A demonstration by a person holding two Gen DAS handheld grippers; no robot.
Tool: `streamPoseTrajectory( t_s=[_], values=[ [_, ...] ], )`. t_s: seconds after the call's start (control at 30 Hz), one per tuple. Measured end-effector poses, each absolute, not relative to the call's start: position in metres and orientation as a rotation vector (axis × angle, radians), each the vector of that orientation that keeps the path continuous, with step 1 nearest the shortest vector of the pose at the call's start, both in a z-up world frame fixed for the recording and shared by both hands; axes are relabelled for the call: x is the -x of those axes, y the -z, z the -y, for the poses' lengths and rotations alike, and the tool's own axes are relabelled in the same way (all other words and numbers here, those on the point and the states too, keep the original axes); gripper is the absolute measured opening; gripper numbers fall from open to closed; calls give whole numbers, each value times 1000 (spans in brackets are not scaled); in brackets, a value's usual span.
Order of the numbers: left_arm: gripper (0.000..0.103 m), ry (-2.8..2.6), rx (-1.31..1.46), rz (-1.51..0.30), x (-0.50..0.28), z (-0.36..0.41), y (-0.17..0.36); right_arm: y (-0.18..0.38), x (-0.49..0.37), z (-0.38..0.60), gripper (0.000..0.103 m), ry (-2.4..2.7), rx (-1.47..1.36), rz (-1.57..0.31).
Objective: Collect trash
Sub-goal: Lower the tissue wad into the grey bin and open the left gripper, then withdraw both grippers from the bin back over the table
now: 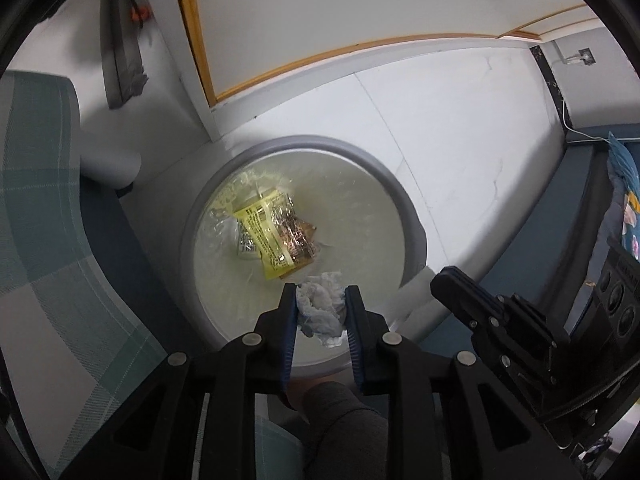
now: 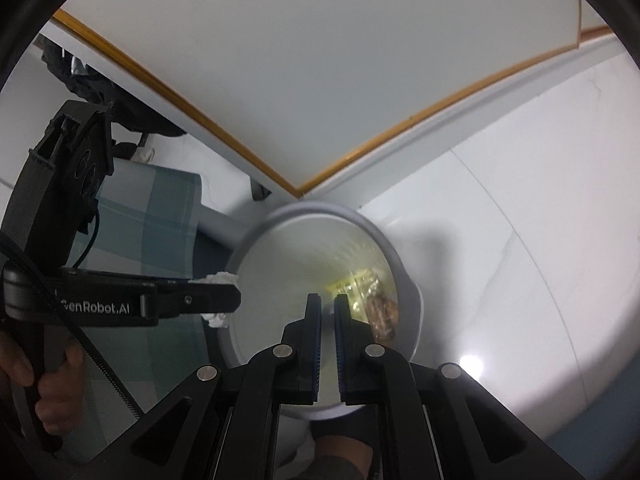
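Note:
A round grey trash bin (image 1: 404,196) stands on the white floor, seen from above. Inside lie a yellow printed wrapper (image 1: 262,228) and crumpled foil and brown wrappers (image 1: 298,234). My left gripper (image 1: 320,294) is shut on a crumpled white tissue (image 1: 320,308) and holds it over the bin's near rim. From the right wrist view the left gripper (image 2: 224,298) shows side-on with the tissue (image 2: 218,279) sticking out, at the bin's (image 2: 410,296) left rim. My right gripper (image 2: 327,300) hangs over the bin, its jaws nearly together with nothing between them.
A chair with green checked fabric (image 1: 48,208) stands left of the bin. A wall with a wooden-trimmed panel (image 1: 304,60) rises behind it. A blue bed edge with patterned bedding (image 1: 624,200) lies to the right. My right gripper's body (image 1: 500,320) sits just right of the bin.

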State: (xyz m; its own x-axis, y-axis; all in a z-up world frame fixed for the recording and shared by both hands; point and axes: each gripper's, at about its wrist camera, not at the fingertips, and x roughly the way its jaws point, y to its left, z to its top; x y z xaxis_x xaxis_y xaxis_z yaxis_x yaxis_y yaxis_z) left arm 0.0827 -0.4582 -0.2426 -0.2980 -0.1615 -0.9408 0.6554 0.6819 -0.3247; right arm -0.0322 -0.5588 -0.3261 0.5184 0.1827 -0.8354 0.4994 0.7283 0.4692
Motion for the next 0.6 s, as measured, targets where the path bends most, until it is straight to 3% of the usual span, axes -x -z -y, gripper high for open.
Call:
streamPoseTrajectory(
  t_s=[0.4,0.5,0.6],
  values=[
    [50,840,-430,-1701,-79,457,244,331,34,561,7,223,-772,-1052],
    [62,827,-428,-1673,-80,453,238,330,37,563,8,241,-774,-1051],
    [62,842,-409,-1631,-81,450,226,324,41,566,8,255,-766,-1048]
  ],
)
